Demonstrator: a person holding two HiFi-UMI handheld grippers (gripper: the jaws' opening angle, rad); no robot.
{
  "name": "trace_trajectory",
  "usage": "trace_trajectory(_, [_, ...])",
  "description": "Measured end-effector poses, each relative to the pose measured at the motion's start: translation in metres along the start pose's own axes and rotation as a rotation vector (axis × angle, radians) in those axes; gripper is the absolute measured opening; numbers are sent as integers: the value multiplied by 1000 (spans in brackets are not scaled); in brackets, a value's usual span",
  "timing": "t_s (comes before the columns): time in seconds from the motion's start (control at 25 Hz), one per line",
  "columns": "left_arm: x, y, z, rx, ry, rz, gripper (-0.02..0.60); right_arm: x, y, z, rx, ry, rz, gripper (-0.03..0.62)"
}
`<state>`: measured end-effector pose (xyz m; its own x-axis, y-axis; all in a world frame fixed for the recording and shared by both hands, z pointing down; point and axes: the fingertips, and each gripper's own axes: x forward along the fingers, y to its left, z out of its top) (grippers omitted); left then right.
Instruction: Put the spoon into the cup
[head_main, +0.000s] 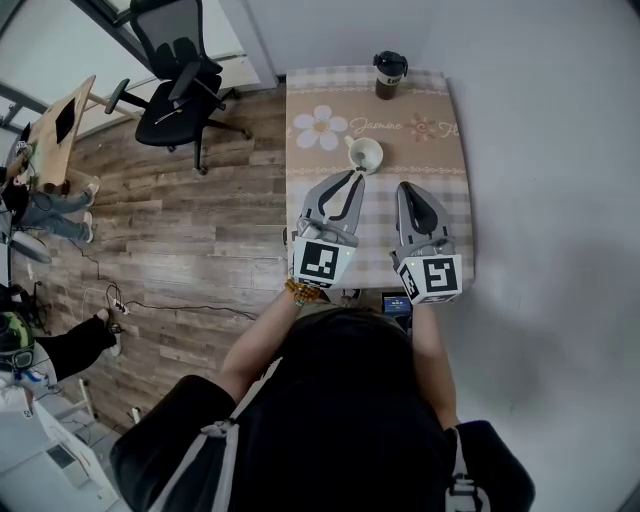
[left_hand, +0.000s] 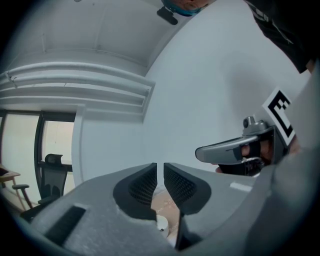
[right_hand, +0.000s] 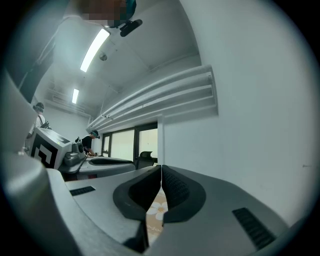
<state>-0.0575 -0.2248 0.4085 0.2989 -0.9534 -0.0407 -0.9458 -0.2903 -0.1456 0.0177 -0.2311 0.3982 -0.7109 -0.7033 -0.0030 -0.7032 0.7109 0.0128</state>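
Note:
A white cup (head_main: 366, 155) stands on the flower-patterned tablecloth (head_main: 320, 128) in the head view. Through the jaws in the left gripper view a bit of the cup (left_hand: 161, 222) shows, with a small dark spot in it. I cannot make out the spoon in any view. My left gripper (head_main: 356, 176) hovers with its tips just in front of the cup. Its jaws stand only a thin slit apart, with nothing between them (left_hand: 160, 180). To the right of it, my right gripper (head_main: 406, 187) is held over the table, jaws pressed together and empty (right_hand: 161, 182).
A dark lidded tumbler (head_main: 390, 75) stands at the table's far end. A white wall runs along the table's right side. A black office chair (head_main: 178, 85) stands on the wooden floor to the left, and a phone (head_main: 397, 303) lies near the table's near edge.

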Motion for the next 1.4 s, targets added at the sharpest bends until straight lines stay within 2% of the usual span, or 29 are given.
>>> trace_trajectory(0.36, [-1,0,-11,-17,20,1,30,-7,-15,-14,27,21,-41,9])
trace_trajectory(0.76, [2,-1,-13,-23,19,-12,25,-7,-14,-21,33,37,-38,9])
trace_trajectory(0.96, [4,-5,-14,-23,22,-18,23,-6,-7,-21,11,37,-9,8])
trace_trajectory(1.4, [4,-7,-26,-30,54,-31,20,-5,-5,-32,23,45,0,8])
